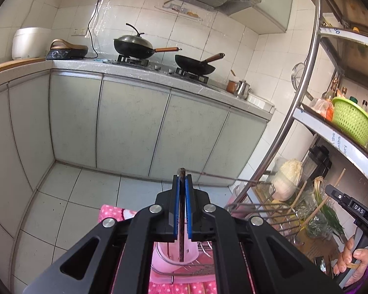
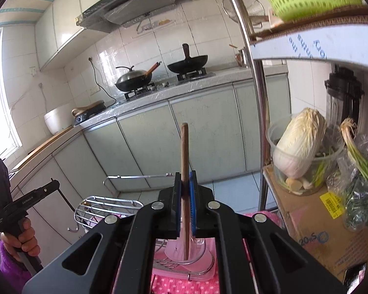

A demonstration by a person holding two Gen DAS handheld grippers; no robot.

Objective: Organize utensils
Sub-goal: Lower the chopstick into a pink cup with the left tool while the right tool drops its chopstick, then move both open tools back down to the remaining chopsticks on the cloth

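At the bottom centre of both wrist views, a pale pink holder (image 1: 176,252) sits in a wire rack (image 1: 257,210) on a pink dotted cloth (image 1: 110,214). The left tool (image 1: 181,183) is clamped tight on a dark chopstick (image 1: 182,232) whose lower end hangs just inside or over the holder's mouth; which, I cannot tell. The right tool (image 2: 186,183) is likewise closed on a lighter wooden stick (image 2: 184,152), tilted slightly, its lower end also over the holder (image 2: 184,247). Judging by this, the task is partway along: both utensils are gripped and lined up, but neither is released. What remains is lowering and letting go; other utensils are not visible.
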